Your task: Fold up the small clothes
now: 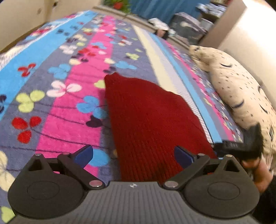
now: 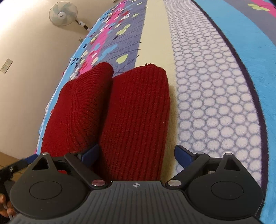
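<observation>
A dark red knitted garment (image 1: pixel 146 120) lies on a flowered blanket (image 1: pixel 69 106). In the right wrist view the same garment (image 2: pixel 134 112) shows two ribbed sections side by side, one folded beside the other. My left gripper (image 1: pixel 132 155) is open, low over the garment's near end, with its right fingertip (image 1: pixel 182 155) over the knit. My right gripper (image 2: pixel 136 155) is open and straddles the right ribbed section, fingers on either side of it. The right gripper's body also shows at the right edge of the left wrist view (image 1: pixel 241 146).
A cream spotted pillow (image 1: pixel 241 89) lies on the bed to the right. Storage boxes (image 1: pixel 189 25) and a blue curtain stand beyond the bed's far end. A wall fan (image 2: pixel 63 13) hangs by the bed's far side. The blanket (image 2: pixel 215 86) spreads right of the garment.
</observation>
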Motion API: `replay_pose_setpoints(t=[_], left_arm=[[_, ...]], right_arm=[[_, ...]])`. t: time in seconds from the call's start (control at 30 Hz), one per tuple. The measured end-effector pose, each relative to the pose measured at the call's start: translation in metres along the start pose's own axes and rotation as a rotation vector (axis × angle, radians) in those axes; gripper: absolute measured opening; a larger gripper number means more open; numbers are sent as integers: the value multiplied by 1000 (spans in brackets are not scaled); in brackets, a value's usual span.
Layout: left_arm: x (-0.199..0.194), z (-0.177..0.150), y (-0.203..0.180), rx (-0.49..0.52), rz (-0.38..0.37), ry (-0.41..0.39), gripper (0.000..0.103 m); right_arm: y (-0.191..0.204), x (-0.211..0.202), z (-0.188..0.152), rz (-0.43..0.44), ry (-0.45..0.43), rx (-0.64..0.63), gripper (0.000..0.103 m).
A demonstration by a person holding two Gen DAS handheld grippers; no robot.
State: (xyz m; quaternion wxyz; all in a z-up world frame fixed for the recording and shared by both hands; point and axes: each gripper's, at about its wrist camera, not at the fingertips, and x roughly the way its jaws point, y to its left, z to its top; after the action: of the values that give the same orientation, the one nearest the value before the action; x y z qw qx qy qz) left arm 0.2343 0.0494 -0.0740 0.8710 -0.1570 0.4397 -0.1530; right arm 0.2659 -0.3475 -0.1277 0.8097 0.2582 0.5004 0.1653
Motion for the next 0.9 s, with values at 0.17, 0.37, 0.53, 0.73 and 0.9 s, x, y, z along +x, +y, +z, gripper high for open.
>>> replay_pose_setpoints(t=[0.17, 0.37, 0.53, 0.73, 0.9], left_arm=[[30, 7, 5, -106, -53, 68, 101], [52, -2, -6, -155, -89, 110, 103], [65, -3, 4, -239, -111, 125, 103], [82, 5, 13, -271, -152, 152, 103], [101, 12, 19, -284, -198, 171, 103]], right_arm=[[3, 7, 2, -5, -1, -23, 97], [10, 12, 2, -21, -28, -53, 88], [14, 13, 4, 36, -45, -53, 61], [20, 10, 1, 36, -76, -85, 50], [18, 8, 0, 53, -97, -79, 46]])
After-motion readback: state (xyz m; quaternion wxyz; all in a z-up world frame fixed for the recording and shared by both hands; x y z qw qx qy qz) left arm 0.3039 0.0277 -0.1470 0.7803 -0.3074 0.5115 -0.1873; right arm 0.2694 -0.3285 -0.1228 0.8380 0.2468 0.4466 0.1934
